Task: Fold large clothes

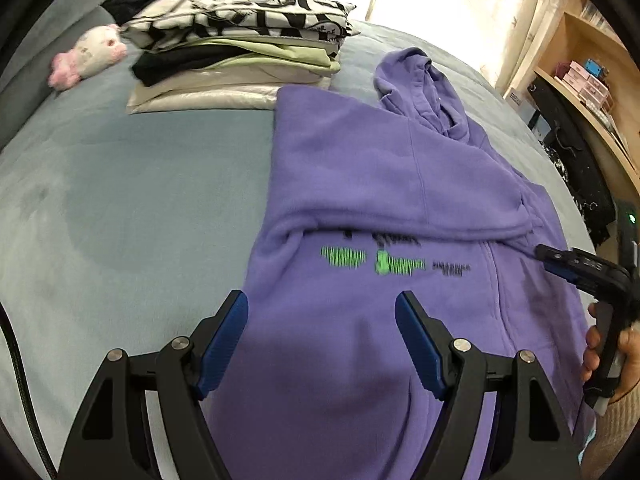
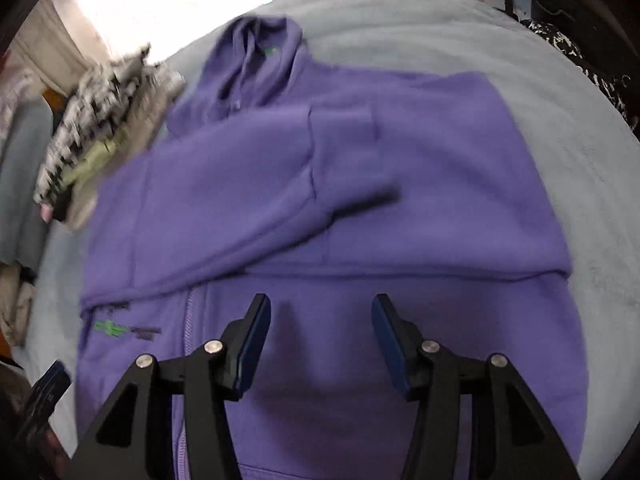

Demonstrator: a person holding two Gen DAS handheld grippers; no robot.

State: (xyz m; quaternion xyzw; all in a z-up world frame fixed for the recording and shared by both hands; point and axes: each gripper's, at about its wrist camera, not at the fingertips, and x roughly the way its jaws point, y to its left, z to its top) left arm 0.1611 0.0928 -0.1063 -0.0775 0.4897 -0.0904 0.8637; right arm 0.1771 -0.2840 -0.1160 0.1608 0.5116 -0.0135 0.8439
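- One purple zip hoodie (image 1: 360, 184) lies flat on a grey-blue bed (image 1: 132, 200), front up, both sleeves folded across the chest, hood (image 1: 420, 84) spread toward the window.
- Green and black lettering (image 1: 380, 262) runs across its front just below the folded sleeves, beside the zip; the print is too blurred to read.
- The lower body of the garment is smooth, the hem nearest the cameras.
- The left gripper (image 1: 322, 344) hovers over the hoodie's lower left part, blue-padded fingers spread wide, holding nothing.
- The right gripper (image 2: 320, 340) hangs over the lower right part, jaws likewise apart and empty; the person's hand (image 1: 600, 352) on its handle shows at the edge of the left wrist view.
- A stack of folded clothes (image 1: 240, 44), a black-and-white patterned piece on top, sits on the bed just beyond the hoodie's left shoulder.
- A pink-and-white plush toy (image 1: 86, 58) lies left of the stack.
- A wooden shelf (image 1: 584, 80) stands beside the bed.
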